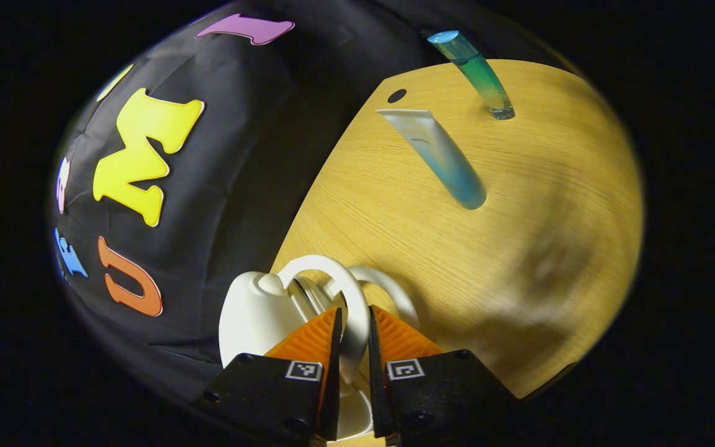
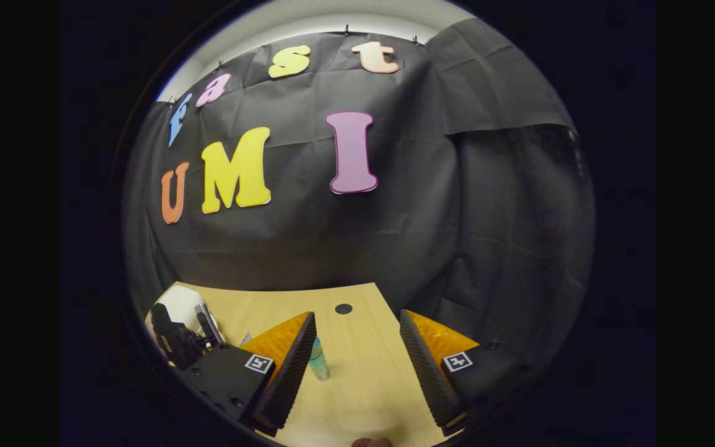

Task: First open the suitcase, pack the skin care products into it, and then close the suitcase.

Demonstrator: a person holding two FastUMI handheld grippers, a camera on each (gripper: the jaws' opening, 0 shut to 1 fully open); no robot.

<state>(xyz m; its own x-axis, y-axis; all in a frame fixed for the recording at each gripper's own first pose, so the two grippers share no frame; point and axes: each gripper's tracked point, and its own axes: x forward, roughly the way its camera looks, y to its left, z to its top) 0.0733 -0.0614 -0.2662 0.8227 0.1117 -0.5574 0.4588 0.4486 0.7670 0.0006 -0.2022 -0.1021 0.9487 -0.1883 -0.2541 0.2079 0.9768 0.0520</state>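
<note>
A small white suitcase (image 1: pixel 252 316) sits at the table's edge in the left gripper view, with looped white handles (image 1: pixel 320 267) on top. My left gripper (image 1: pixel 353 313) is shut on one handle loop. Farther across the table stand a white-and-blue tube (image 1: pixel 441 158) and a clear bottle of blue-green liquid (image 1: pixel 475 74), both upright. In the right gripper view my right gripper (image 2: pixel 357 347) hangs open above the table, nothing between its fingers. The bottle (image 2: pixel 318 361) stands just beside its left finger. The suitcase (image 2: pixel 180 304) and the other gripper (image 2: pixel 177 340) are at the far left.
The wooden table (image 1: pixel 519 236) has a small black hole (image 1: pixel 396 95) near its far edge, also visible as the hole (image 2: pixel 343 308) ahead of the right gripper. Black cloth wall (image 2: pixel 395 236) surrounds the table closely on the far sides.
</note>
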